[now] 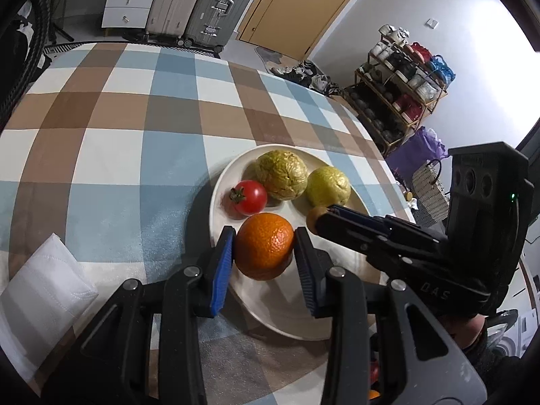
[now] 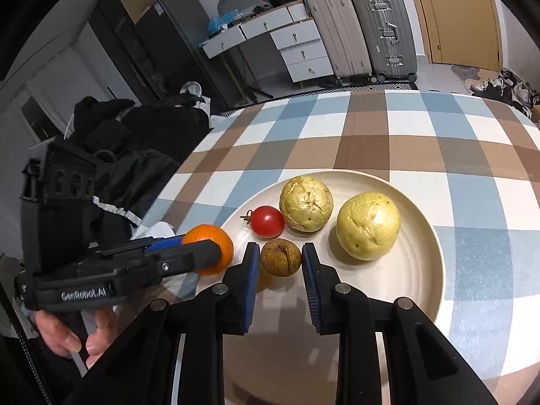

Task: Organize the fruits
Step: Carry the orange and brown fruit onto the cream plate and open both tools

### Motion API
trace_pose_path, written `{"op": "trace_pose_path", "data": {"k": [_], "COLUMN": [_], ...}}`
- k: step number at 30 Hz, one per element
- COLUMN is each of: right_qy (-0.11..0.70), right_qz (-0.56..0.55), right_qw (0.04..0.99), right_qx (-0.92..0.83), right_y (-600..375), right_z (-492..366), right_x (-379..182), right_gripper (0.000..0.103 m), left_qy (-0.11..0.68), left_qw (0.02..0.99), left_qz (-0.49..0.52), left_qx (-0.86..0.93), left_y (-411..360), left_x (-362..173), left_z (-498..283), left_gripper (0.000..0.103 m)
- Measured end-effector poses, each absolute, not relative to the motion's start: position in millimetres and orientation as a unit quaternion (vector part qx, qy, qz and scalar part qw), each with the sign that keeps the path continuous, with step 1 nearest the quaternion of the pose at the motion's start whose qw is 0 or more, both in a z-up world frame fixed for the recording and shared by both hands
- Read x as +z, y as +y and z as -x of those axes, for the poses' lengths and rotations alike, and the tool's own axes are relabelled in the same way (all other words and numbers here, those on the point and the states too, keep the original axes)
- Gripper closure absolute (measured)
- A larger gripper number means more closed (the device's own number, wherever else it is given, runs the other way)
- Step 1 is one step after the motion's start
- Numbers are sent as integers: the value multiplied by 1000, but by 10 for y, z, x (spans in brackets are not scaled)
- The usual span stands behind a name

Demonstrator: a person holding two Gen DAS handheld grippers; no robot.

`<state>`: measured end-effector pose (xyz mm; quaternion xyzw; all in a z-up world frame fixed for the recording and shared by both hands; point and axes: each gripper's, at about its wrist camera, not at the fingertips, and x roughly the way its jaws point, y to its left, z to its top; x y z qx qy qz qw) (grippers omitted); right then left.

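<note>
A cream plate point(image 1: 222, 182) point(image 2: 422, 270) on the checked tablecloth holds a red tomato point(image 1: 249, 197) point(image 2: 268, 221), two wrinkled yellow-green fruits point(image 1: 281, 174) point(image 1: 328, 186) point(image 2: 306, 203) point(image 2: 368, 225), an orange point(image 1: 264, 245) point(image 2: 209, 253) and a small brown fruit point(image 2: 280, 257). My left gripper point(image 1: 264, 236) has its blue pads against both sides of the orange at the plate's near edge. My right gripper point(image 2: 280, 256) brackets the small brown fruit, its pads close on both sides with a thin gap showing. In the left wrist view that fruit point(image 1: 314, 216) peeks out at the right gripper's tip.
A folded white cloth point(image 1: 44, 290) lies on the table left of the plate. The checked table point(image 1: 135, 118) stretches away beyond the plate. Suitcases point(image 2: 364, 30), white drawers point(image 2: 303, 50), a shoe rack point(image 1: 398, 94) and dark clothing point(image 2: 135, 135) stand around the table.
</note>
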<state>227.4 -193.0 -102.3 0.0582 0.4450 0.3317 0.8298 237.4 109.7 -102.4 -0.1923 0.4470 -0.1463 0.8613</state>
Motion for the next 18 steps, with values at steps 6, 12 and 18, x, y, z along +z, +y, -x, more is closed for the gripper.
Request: {"op": "trace_pose_path", "data": {"k": [6,12,18], "right_qy": [461,470,475], "right_qz": [-54,-58,-58], "right_qw": [825,820,820], "right_qx": [322,321,314], "right_y": [-1839,-1768,-1732], "right_z": [-2375,-2436,-2475], "right_x": [-1119,-1164,-1223], "right_gripper": [77,77,76], "left_qy": [442,447,454], "left_qw": [868,866,862], "left_qz": [181,178,179], "left_qx": [-138,-139,-136], "left_y": [1090,1066,1074], "left_x": [-1025,-1060,-1068], "left_z": [-2363,-2372,-2407], "left_gripper": [70,70,70]}}
